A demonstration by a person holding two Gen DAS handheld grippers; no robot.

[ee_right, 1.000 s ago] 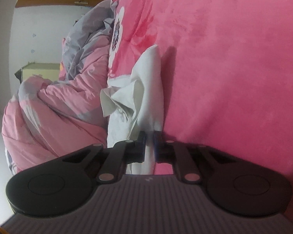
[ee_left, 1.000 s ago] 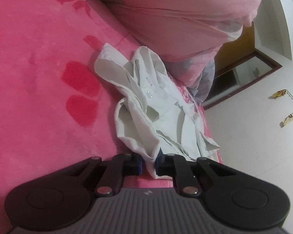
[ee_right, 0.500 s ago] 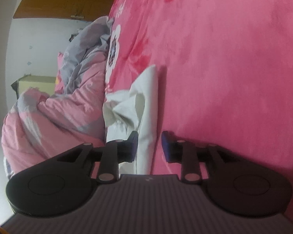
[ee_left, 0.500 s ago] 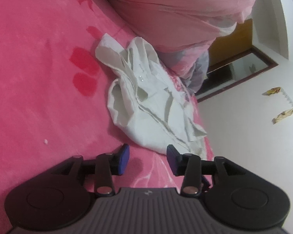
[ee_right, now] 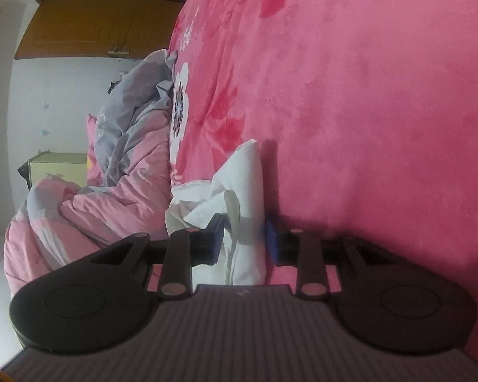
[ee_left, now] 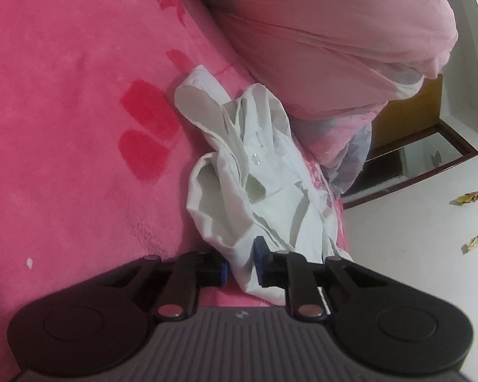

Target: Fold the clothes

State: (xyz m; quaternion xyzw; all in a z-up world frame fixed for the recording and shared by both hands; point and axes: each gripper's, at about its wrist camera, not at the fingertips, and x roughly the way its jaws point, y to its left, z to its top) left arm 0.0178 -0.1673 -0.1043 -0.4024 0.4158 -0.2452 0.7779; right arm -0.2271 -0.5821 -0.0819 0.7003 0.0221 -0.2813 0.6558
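Bedroom, bright pink fleecy bed cover (ee_left: 63, 133) with red flower prints, a pink and grey duvet (ee_left: 328, 47) bunched up at one side. The left gripper (ee_left: 241, 265) has its fingers narrowed around a bottom fold of the white shirt (ee_left: 248, 172); they look to be pinching it, though a sliver of gap shows. The right gripper (ee_right: 242, 238) has its fingers parted, with a fold of the same shirt (ee_right: 248, 184) sitting loose between them. The shirt's a crumpled heap just beside the duvet. I'd guess thin, light, floppy cotton, so grab at hems or shoulder seams, since mid-panel pinches will just bunch.
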